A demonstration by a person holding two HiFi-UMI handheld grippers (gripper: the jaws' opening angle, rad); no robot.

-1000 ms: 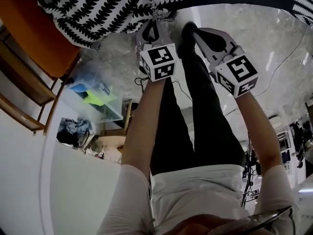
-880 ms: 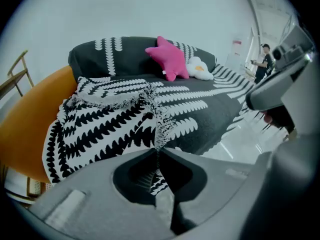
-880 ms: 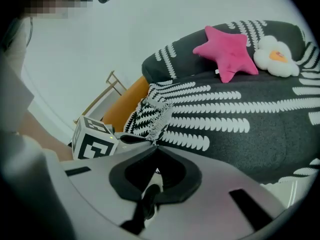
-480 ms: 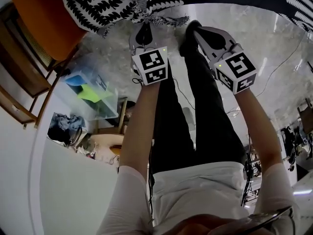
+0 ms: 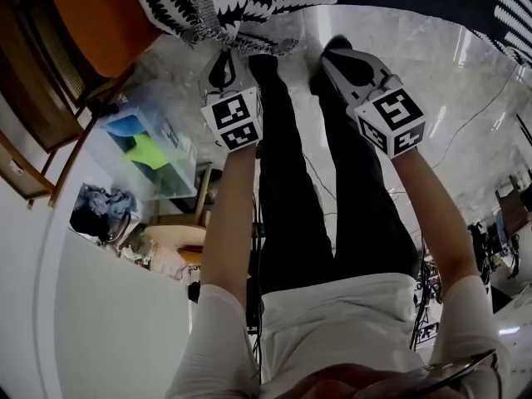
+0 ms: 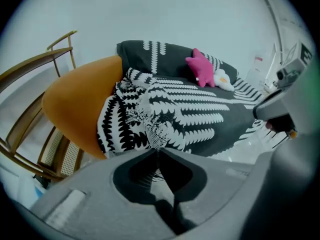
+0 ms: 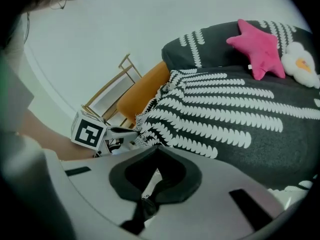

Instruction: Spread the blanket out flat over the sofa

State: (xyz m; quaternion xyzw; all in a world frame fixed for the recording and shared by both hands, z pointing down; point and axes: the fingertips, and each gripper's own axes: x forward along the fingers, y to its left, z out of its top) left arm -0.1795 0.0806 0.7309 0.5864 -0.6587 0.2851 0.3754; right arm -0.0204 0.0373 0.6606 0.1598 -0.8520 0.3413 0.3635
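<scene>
Blanket (image 6: 175,109): its fringe corner is pinched tight in my left tongs (image 6: 157,150).
My right tongs (image 7: 157,147): squeezed together with nothing in them, near the left ones, over the floor (image 5: 465,81).
Where it lies: over the sofa (image 6: 80,104), bunched up at the orange end.
On the blanket: a pink star pillow (image 6: 200,68) and a white soft toy (image 6: 223,80), at the back.
Down low: a clear box (image 5: 150,152) beside my legs (image 5: 291,198).

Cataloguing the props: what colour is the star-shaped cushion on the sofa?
Pink; the star cushion shows best in the right gripper view.
</scene>
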